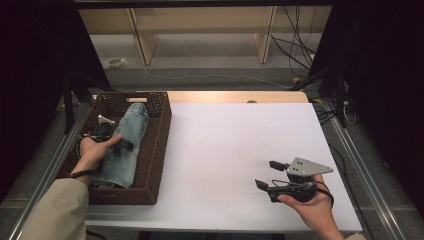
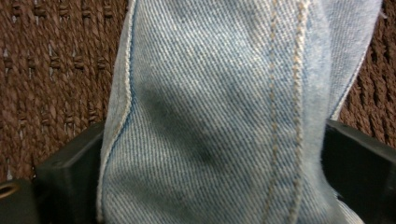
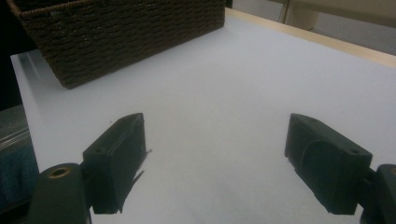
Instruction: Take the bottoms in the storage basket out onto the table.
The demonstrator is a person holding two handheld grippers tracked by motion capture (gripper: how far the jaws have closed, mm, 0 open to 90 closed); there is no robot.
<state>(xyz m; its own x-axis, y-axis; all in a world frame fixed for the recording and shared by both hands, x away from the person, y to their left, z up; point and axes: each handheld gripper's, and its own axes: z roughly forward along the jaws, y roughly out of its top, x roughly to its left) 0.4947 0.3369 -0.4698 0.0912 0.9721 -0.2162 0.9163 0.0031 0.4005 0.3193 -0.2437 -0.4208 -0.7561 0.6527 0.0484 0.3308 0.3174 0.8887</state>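
Since your left tool point(image 1: 116, 145) straddles the jeans point(image 1: 127, 142) in the basket point(image 1: 159, 145), probably pinching to lift; right tool point(image 1: 272, 181) idles spread.

Person's arms with two hand-held black two-jaw grippers.
Left arm wears a beige long sleeve point(image 1: 57, 210) and a dark wristband point(image 1: 81, 173). The right gripper point(image 1: 270, 176) has blocky black jaws, a grey three-cornered plate point(image 1: 306, 166) with small holes, and a black cable loop point(image 1: 327, 192).
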